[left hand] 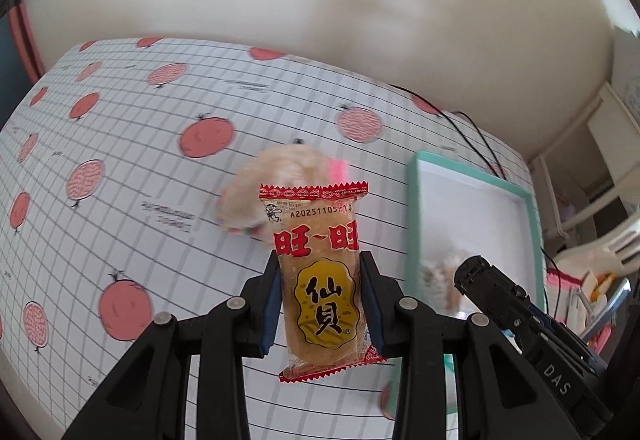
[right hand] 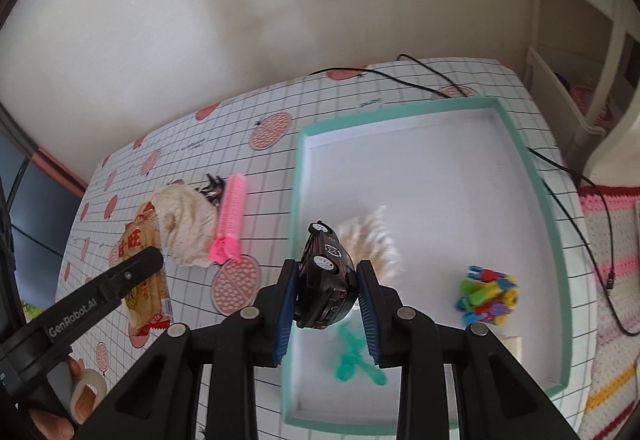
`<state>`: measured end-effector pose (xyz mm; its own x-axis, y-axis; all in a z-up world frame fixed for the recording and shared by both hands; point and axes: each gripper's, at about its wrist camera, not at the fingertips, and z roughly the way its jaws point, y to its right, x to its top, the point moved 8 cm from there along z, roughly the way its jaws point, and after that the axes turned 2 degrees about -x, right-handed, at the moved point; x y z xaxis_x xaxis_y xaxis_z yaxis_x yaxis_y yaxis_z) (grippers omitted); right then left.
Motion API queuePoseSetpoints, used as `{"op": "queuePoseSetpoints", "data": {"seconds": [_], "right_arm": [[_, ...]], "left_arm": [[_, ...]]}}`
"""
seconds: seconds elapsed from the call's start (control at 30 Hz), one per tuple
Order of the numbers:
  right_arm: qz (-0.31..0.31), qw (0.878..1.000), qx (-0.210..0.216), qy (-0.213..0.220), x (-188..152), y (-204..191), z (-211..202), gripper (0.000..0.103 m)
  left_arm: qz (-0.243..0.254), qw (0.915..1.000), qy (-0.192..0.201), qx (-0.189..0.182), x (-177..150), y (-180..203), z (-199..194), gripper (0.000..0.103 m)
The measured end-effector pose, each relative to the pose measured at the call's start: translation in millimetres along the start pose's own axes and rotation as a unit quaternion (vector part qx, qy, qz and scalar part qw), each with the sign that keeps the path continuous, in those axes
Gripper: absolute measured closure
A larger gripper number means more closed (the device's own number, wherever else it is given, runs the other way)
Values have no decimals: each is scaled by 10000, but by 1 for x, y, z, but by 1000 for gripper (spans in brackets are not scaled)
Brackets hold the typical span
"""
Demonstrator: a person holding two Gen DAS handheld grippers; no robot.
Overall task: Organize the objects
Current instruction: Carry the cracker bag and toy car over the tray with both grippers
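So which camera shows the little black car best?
The right wrist view: the black toy car sits close and sharp between the right gripper's jaws, wheels showing. The left wrist view catches only its dark end at the side.

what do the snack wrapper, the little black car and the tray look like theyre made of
Snack wrapper: thin glossy plastic film, with see-through patches and crimped zigzag ends. Toy car: hard and shiny black, with reflections on the body, so plastic or painted metal; which one cannot be told. Tray: matte mint rim and flat white floor, possibly cardboard or plastic.
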<state>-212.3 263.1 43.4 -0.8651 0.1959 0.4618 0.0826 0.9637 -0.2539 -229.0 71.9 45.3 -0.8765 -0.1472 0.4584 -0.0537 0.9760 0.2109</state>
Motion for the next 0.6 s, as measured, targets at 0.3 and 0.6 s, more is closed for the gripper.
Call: {"op": "queuePoseSetpoints", "data": {"seconds": [0.3, 0.6], "right_arm": [[365, 9990, -225, 127, 1, 56, -13, 71], [669, 9961, -520, 251, 1, 104, -23, 71]], "left_arm": [[532, 9982, -99, -248, -22, 65, 10, 66], [867, 9948, -254, -479, -41, 109, 19, 66]]}}
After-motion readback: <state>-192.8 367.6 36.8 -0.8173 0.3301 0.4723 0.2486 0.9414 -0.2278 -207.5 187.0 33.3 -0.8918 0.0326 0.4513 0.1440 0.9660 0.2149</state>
